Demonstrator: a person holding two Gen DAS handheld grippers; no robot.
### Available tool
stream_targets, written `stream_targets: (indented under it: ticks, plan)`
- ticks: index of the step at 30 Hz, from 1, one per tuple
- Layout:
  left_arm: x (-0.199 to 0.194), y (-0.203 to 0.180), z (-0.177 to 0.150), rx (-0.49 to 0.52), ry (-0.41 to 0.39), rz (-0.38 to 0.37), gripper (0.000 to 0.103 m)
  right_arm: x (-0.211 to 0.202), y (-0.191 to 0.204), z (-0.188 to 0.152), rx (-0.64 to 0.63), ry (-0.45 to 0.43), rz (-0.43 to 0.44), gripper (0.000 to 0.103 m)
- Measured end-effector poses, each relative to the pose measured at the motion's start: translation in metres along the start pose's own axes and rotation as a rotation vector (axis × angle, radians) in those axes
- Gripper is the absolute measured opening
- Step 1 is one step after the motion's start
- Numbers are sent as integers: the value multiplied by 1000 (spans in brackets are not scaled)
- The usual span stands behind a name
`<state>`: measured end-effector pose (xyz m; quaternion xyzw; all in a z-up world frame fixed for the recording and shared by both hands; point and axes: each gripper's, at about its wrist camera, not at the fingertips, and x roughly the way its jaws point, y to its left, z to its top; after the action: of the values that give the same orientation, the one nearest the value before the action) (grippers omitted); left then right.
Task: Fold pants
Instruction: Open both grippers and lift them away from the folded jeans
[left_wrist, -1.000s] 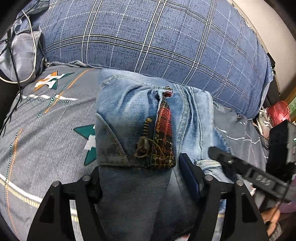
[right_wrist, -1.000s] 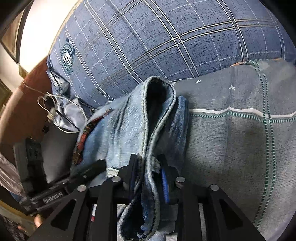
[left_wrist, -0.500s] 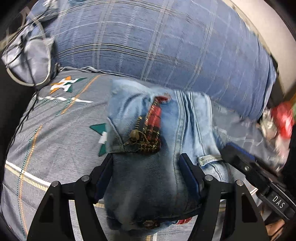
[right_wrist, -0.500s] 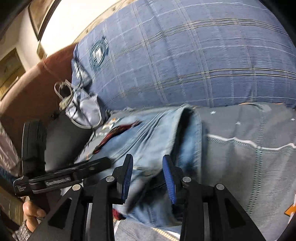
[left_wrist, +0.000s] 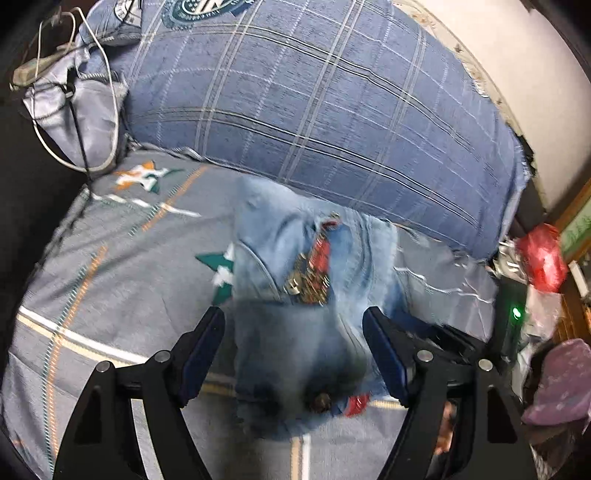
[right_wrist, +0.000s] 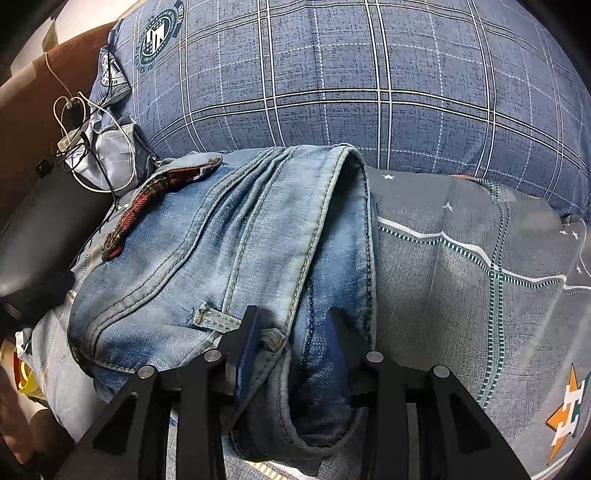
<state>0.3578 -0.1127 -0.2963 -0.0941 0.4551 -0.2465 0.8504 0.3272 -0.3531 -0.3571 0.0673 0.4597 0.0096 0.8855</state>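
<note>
The folded blue jeans (left_wrist: 306, 325) are lying on the grey bed sheet (left_wrist: 110, 280), pressed up against the big blue checked pillow (left_wrist: 325, 122) at the bed's head edge. The left gripper (left_wrist: 293, 347) is hanging wide open, one finger on each side of the jeans. The right gripper (right_wrist: 291, 350) is sitting part open around the thick folded edge, not squeezing. White cables (right_wrist: 96, 147) are lying on a grey cloth at the pillow's left end.

plaid pillow (right_wrist: 369, 74) on grey bedsheet (right_wrist: 480, 295); white cable (right_wrist: 70, 125)
</note>
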Motion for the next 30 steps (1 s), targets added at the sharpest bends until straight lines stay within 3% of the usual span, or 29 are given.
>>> stream_targets:
  ticks: [4,6,9,12,15,19,30]
  plan:
    - [38,-8,3,37,54,151,76,-1,-8,-4,29,-10,22,41]
    - [61,-7,-3,44,102,193,76,-2,-11,-4,31,-15,25,41]
    - [62,-7,-8,35,85,223,78,-3,-10,-4,20,-29,17,45]
    - [46,-7,-7,18,76,200,78,-23,-19,-5,70,-86,45,48]
    - [18,-18,-15,46,34,212,78,-52,-28,-11,123,-157,70,64]
    - [-19,-33,-37,59,-40,208,78,-90,-35,-37,141,-225,72,66]
    - [-89,-67,-107,91,-209,298,80,-130,-27,-117,177,-223,13,72]
